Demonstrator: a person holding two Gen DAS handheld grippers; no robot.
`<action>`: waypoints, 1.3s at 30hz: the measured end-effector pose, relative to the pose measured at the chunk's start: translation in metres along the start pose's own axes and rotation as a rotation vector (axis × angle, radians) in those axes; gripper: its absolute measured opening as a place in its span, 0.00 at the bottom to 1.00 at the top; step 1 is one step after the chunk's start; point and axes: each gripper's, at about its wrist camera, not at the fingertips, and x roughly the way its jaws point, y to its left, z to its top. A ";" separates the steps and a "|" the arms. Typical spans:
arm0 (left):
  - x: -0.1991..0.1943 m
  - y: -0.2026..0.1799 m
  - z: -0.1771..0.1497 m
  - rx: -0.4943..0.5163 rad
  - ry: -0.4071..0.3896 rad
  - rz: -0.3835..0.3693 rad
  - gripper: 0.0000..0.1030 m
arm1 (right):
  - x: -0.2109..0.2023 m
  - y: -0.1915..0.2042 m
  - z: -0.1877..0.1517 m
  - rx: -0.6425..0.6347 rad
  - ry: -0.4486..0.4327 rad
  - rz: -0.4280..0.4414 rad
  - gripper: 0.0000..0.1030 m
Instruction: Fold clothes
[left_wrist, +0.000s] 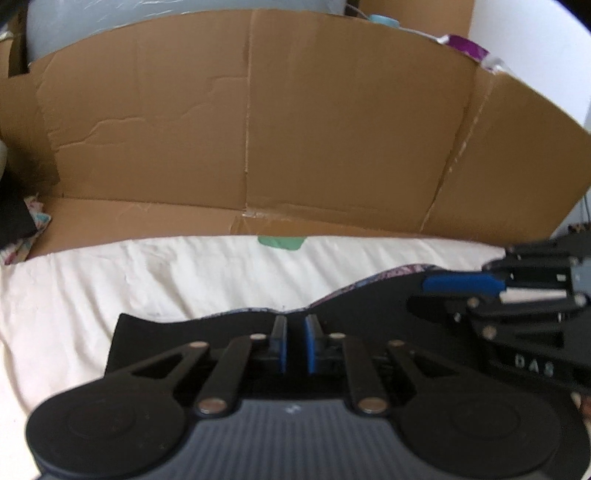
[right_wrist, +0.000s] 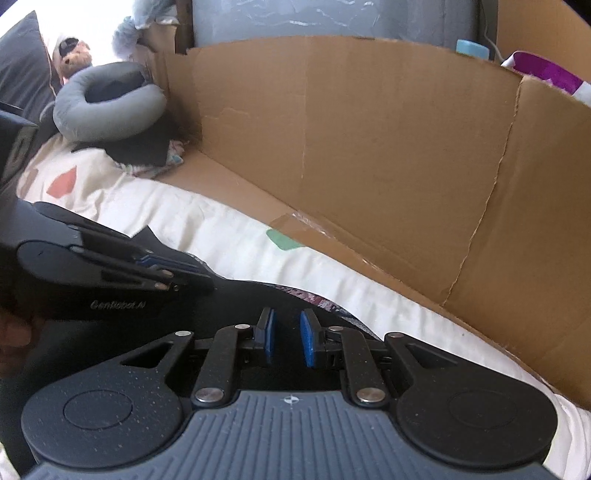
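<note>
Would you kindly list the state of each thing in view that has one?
Black garment: lying on the bed, edge rippled.
Left gripper: nearly shut, narrow gap over the garment.
Right gripper: slightly open over the garment.
Cardboard: unfolded, creased, standing behind the bed.
Sheet: wrinkled.

Two pieces of lettering can be read, both on your tools. In the left wrist view, the black body of your right hand-held gripper (left_wrist: 461, 282) carries pale raised capitals "DAS"; the camera's edge cuts off anything further. In the right wrist view, the black side of your left hand-held gripper (right_wrist: 177, 269) bears a slanted silver brand mark, blurred, reading roughly "GenRobot.AI". No other text is legible in either view.
</note>
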 end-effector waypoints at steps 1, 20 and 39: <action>0.001 0.000 -0.002 0.001 -0.003 0.002 0.12 | 0.003 -0.001 -0.001 -0.004 0.010 0.002 0.21; -0.010 -0.041 -0.003 0.049 -0.031 -0.035 0.13 | 0.010 -0.007 -0.013 -0.021 0.015 0.009 0.21; 0.008 -0.028 -0.007 0.031 0.006 -0.078 0.13 | -0.058 0.010 -0.057 -0.179 0.036 0.098 0.50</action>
